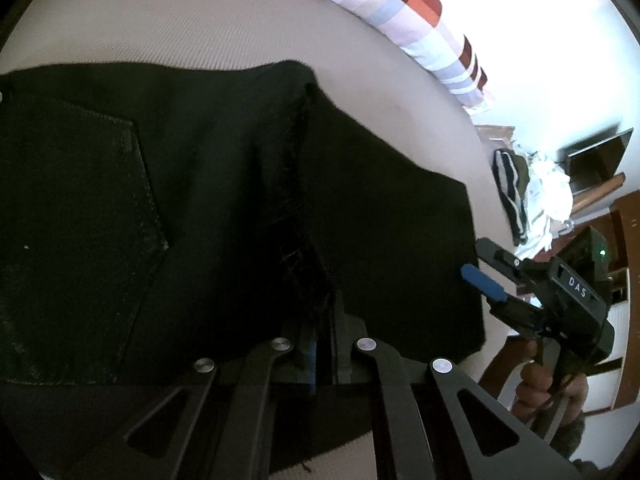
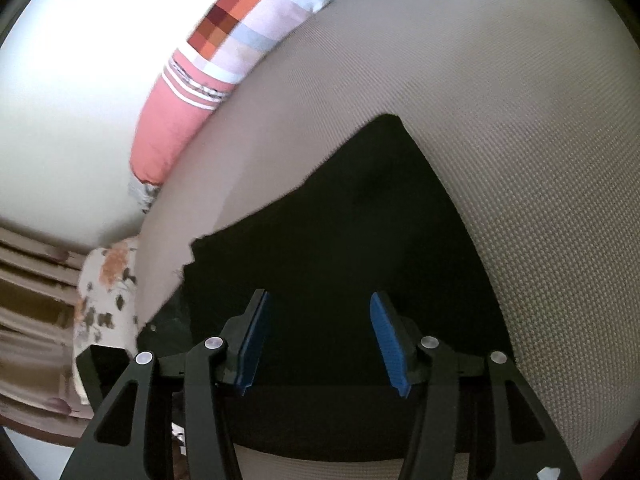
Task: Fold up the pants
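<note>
The black pants lay flat on the beige bed, in front of both tools. The left gripper was pressed together on the near fabric edge, while the right gripper stood spread over the cloth, pinching nothing. To fold well, the right one should probably close on its edge first, then both lift together evenly.

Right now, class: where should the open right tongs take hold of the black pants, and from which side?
Grip the pants at their near hem edge, coming from the bed's near side with the right tongs: the cloth lies flat there, and the edge already sits between the open pads.
</note>
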A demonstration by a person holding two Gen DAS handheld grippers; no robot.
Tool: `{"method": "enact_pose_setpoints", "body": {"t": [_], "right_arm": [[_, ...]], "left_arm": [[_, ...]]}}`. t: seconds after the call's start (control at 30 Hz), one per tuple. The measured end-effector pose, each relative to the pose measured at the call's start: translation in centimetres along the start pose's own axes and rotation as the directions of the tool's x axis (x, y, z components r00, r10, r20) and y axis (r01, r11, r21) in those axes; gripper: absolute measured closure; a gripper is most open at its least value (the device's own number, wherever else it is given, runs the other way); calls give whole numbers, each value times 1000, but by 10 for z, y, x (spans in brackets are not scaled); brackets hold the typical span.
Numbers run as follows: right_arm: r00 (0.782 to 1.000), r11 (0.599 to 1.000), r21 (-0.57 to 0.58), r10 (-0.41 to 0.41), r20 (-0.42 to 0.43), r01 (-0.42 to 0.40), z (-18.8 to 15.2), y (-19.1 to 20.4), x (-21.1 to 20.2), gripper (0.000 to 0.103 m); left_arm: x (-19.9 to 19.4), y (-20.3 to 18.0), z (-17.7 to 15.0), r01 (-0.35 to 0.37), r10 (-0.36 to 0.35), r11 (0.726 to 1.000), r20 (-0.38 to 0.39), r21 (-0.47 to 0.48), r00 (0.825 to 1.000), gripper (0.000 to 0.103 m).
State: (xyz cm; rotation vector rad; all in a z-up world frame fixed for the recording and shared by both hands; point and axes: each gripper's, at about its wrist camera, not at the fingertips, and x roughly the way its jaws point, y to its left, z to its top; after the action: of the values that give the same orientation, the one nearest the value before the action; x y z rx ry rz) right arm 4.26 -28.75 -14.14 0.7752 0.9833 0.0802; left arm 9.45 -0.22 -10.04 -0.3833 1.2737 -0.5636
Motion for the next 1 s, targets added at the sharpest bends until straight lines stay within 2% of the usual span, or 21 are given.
{"method": "enact_pose_setpoints", "body": {"t": [0.2,0.27,0.4,0.47,0.73,0.87,0.93,1.0], "right_arm": [[1000,1000,-9,-22,-14,22,-1,-2,6,55],[1000,1000,-12,-24,-16,24,0,-1,7,55],[999,1000,-13,-27,-23,27,0,-1,6,55],[999,999,-16,-34,-28,33,1,2,7,55],[997,995,-66,-74,-32,72,-4,8,6,54],[996,989,-119,-89,11,90,-6,16,2,53],[990,975,-173,-130,60,138,-3,22,-3,53],[981,957,-223,-166,99,185,4,28,-7,53]], "left_arm": [[-2,-5,-1,-37,37,999,6,34,999,95],[-5,-10,-1,-82,81,995,26,50,996,92],[-11,-27,-8,-221,210,968,94,122,973,80],[-11,-29,-11,-249,236,958,102,141,966,76],[-12,-35,-29,-347,328,918,126,191,936,73],[-9,-43,-36,-383,359,895,140,231,923,69],[-9,-45,-40,-401,374,880,148,255,915,66],[-8,-45,-42,-408,380,872,153,269,912,59]]}}
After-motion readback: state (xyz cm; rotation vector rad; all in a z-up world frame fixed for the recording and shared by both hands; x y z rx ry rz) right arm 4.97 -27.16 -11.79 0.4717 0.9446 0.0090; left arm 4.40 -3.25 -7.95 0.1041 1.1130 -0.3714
